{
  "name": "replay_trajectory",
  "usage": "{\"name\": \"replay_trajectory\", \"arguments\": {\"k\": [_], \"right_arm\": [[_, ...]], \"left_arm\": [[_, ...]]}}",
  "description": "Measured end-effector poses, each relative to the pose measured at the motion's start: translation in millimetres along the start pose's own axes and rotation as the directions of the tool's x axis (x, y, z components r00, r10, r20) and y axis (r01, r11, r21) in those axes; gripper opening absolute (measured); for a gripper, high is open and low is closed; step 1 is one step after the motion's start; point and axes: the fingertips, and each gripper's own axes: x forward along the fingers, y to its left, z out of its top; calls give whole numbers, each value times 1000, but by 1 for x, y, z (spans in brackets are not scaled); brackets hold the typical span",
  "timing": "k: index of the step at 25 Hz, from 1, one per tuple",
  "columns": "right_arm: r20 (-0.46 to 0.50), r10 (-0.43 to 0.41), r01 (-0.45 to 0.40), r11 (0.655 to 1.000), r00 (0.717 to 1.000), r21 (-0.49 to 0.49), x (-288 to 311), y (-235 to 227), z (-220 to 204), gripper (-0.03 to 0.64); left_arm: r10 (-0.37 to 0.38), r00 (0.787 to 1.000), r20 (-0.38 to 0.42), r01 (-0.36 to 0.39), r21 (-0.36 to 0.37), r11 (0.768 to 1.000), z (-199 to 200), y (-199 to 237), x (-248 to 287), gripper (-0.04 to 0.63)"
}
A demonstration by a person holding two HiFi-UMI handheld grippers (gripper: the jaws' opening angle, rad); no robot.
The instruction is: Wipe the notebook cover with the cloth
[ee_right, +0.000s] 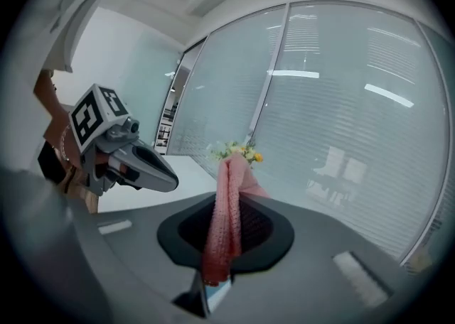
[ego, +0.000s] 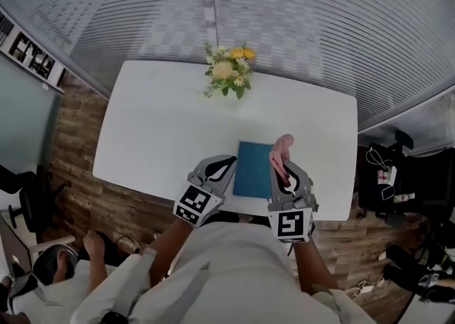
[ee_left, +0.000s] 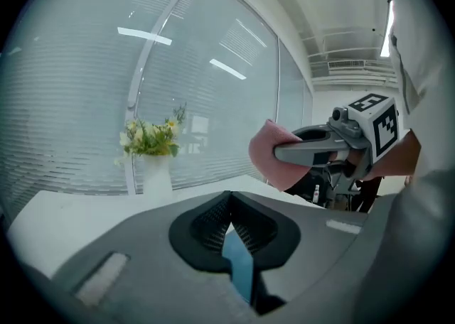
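A teal notebook point(ego: 252, 173) lies flat near the front edge of the white table point(ego: 156, 131). My left gripper point(ego: 229, 165) point(ee_left: 229, 216) hovers at the notebook's left edge with its jaws shut and nothing between the pads; a blue strip of notebook point(ee_left: 242, 269) shows below them. My right gripper point(ego: 281, 167) point(ee_right: 227, 234) is shut on a pink cloth point(ego: 282, 149) point(ee_right: 226, 209) over the notebook's right side. The cloth stands up out of the jaws. Each gripper shows in the other's view: the right gripper point(ee_left: 284, 152) with the cloth point(ee_left: 264, 158), and the left gripper point(ee_right: 170, 182).
A vase of yellow and white flowers point(ego: 229, 70) point(ee_left: 151, 138) stands at the table's far edge, against a glass wall with blinds. Wooden floor surrounds the table. Bags and clutter point(ego: 387, 173) sit to the right, and another person point(ego: 43, 273) is at the lower left.
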Motion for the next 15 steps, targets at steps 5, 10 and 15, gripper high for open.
{"name": "replay_trajectory", "arguments": {"k": [5,10,15], "right_arm": [[-99,52,-64,991,994,-118,27,19,-43,29],[-187,99,-141,964,977,-225,59,42,-79,29],[-272,122,-214,916,954,-340,90,64,-112,29]], "left_arm": [[-3,994,-107,0,-31,1000,-55,5,19,-3],[-14,983,-185,6,-44,999,-101,13,31,-3],[-34,971,-236,21,-57,998,-133,18,40,-3]]}}
